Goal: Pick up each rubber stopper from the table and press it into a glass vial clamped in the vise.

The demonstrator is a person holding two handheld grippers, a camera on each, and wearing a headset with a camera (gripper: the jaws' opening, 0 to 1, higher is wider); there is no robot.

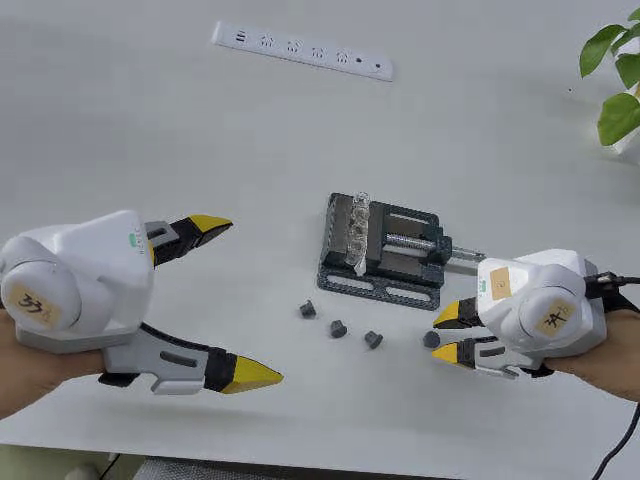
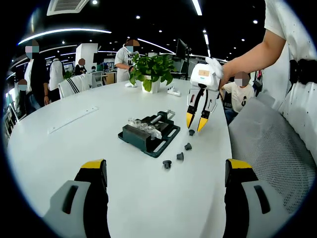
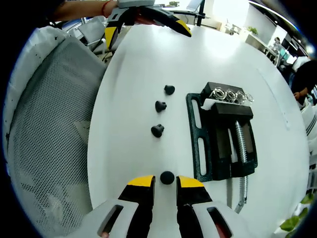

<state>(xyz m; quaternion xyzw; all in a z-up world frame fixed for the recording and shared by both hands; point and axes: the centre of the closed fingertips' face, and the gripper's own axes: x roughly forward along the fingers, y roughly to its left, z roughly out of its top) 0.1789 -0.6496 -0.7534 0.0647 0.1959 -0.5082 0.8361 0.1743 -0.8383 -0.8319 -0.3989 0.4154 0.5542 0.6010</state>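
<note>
A black vise [image 1: 385,250] in the middle of the white table [image 1: 150,130] clamps a row of clear glass vials [image 1: 358,232]. Several dark rubber stoppers [image 1: 338,328] lie in a line in front of it. My right gripper [image 1: 445,333] is open a little, its yellow tips either side of the rightmost stopper [image 1: 431,339]. In the right gripper view that stopper [image 3: 167,177] sits at the mouth of the jaws. From the left gripper view, the right gripper [image 2: 196,122] hangs just above it. My left gripper [image 1: 232,300] is wide open and holds nothing, left of the stoppers.
A white power strip [image 1: 300,50] lies at the table's far side. A potted plant [image 1: 615,80] stands at the far right corner. A mesh chair [image 3: 44,124] sits by the near edge. People stand in the background beyond the table.
</note>
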